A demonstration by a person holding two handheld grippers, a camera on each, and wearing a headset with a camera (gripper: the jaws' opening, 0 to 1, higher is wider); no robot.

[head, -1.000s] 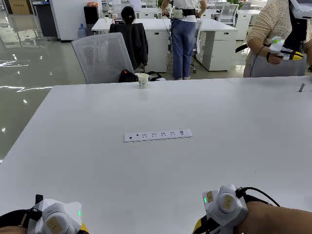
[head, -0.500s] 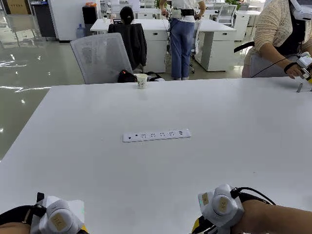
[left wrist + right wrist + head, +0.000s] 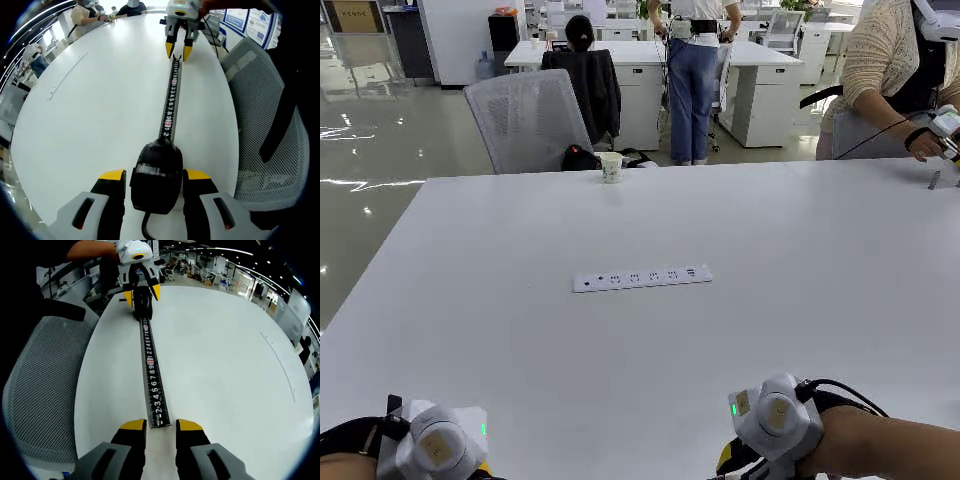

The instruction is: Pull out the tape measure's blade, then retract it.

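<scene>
Two grips: left gripper (image 3: pixel 155 176) clamped on the tape measure (image 3: pixel 156 170) body, right gripper (image 3: pixel 160 426) pinched on the tip of the blade (image 3: pixel 150 360), which lies flat on the table (image 3: pixel 100 100) straight between them, so retracting means feeding it back along that line.

Bright even overhead office light, glare on glossy floor (image 3: pixel 370 130), soft shadows, fisheye-bent edges

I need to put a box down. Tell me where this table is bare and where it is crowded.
Bare table: the wide stretch in front of the power strip, past both its ends, and behind it up to the paper cup. Crowded: the near edge, where the blade runs from the left gripper to the right gripper.
</scene>
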